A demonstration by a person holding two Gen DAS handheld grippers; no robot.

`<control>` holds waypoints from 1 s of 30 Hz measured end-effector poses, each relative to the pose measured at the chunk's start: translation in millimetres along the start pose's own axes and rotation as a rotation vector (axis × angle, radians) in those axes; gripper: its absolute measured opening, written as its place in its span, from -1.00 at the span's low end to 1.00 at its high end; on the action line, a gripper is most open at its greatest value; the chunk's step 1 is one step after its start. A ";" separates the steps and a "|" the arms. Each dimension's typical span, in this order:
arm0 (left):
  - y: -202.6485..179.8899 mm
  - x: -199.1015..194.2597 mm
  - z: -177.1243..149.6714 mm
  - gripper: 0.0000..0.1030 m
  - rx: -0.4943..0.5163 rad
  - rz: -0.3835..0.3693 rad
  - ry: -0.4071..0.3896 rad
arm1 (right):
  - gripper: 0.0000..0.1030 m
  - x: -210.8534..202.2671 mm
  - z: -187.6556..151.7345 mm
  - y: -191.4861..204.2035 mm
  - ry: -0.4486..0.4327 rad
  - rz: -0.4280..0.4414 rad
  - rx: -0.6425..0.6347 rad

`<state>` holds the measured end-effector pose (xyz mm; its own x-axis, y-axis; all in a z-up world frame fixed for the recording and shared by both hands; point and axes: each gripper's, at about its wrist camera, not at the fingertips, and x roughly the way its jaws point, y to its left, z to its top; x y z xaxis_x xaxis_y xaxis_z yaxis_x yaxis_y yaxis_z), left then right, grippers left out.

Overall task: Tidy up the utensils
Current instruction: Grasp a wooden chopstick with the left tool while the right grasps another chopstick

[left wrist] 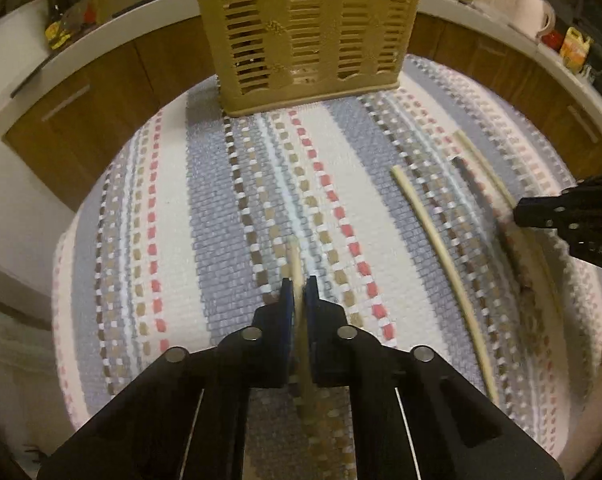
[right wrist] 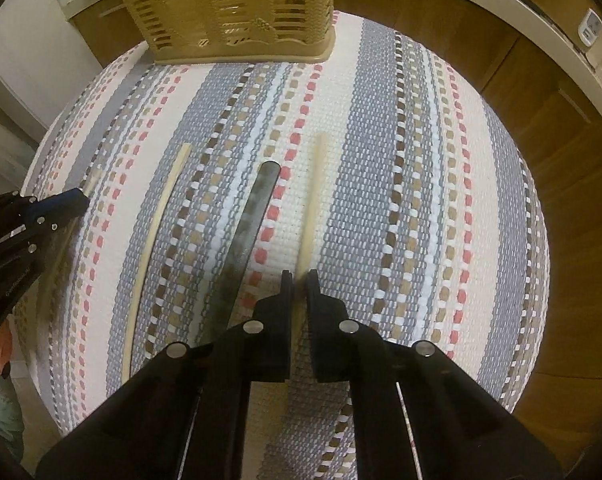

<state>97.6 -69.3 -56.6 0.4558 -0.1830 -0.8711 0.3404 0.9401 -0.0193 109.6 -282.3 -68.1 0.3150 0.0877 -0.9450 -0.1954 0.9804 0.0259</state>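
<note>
While clamped, chopstick point(left wrist: 297, 264) between left tongs point(left wrist: 299, 292).

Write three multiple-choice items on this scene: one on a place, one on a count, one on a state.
1. Where does the basket stand?
A. at the far end of the mat
B. on the floor
C. between the grippers

2. How many cream sticks are in view?
A. one
B. three
C. six

3. The left hand-held gripper is:
A. wide open
B. shut on nothing
C. shut on a stick

Key: 1 A, the basket sits on the mat's far edge, in front of the cabinets. 2 B, two are gripped and one lies loose. 3 C, its blue pads press a stick between them.
</note>
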 end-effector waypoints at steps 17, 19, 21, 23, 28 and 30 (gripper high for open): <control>59.9 16.5 38.2 -0.91 -0.346 -0.159 -0.022 | -0.91 2.4 10.4 -47.2 0.017 -0.007 0.093; 59.5 21.8 39.5 -0.89 -0.325 -0.170 0.019 | -0.90 3.0 12.8 -50.9 0.037 0.010 0.101; 57.6 23.4 39.8 -0.70 -0.280 -0.181 0.064 | -0.89 3.3 14.5 -55.2 0.060 0.032 0.112; 52.2 18.6 38.8 -0.67 -0.212 -0.144 0.086 | -0.89 3.5 16.6 -57.9 0.075 0.042 0.109; 31.6 17.2 32.0 -0.64 -0.057 -0.085 0.183 | -0.87 2.9 19.6 -55.0 0.095 0.029 0.077; 26.3 17.1 32.5 -0.63 -0.034 -0.076 0.194 | -0.87 6.0 24.3 -52.1 0.104 0.012 0.059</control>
<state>141.0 -57.0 -56.1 0.2622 -0.1979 -0.9445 0.3384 0.9355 -0.1020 144.2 -328.6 -67.2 0.2147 0.0835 -0.9731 -0.1423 0.9884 0.0534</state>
